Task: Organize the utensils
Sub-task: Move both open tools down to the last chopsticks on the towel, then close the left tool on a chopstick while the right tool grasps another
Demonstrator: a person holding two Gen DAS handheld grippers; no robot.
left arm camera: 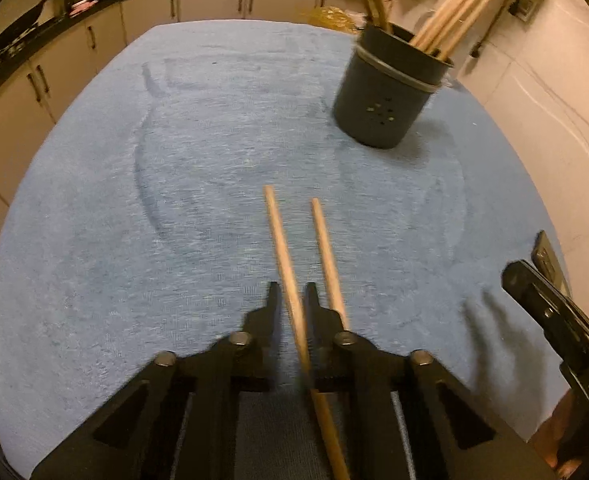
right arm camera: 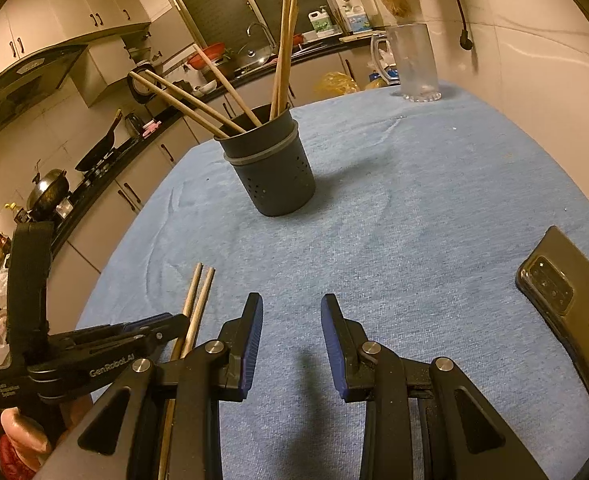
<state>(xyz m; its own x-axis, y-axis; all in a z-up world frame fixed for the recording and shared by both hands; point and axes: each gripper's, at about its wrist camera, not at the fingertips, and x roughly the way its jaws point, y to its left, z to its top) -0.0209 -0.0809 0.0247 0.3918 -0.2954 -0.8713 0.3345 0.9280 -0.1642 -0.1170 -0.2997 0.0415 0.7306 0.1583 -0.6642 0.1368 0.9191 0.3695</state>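
Note:
Two wooden chopsticks lie side by side on the blue cloth. My left gripper (left arm camera: pixel 291 286) is shut on one chopstick (left arm camera: pixel 282 240), which runs between its fingers and points away from me. The second chopstick (left arm camera: pixel 326 248) lies just outside the right finger. In the right wrist view the same pair (right arm camera: pixel 198 292) sticks out past the left gripper (right arm camera: pixel 176 322) at the lower left. A dark perforated holder (left arm camera: pixel 382 100) (right arm camera: pixel 274 176) stands upright further back with several chopsticks (right arm camera: pixel 282 52) leaning in it. My right gripper (right arm camera: pixel 291 300) hangs open over bare cloth with nothing between its blue pads.
A black phone (right arm camera: pixel 566 300) lies face down at the table's right edge. A clear glass jug (right arm camera: pixel 414 64) stands at the far right corner. The blue cloth (right arm camera: pixel 414 200) covers the table. Kitchen counters and cabinets run beyond its far and left edges.

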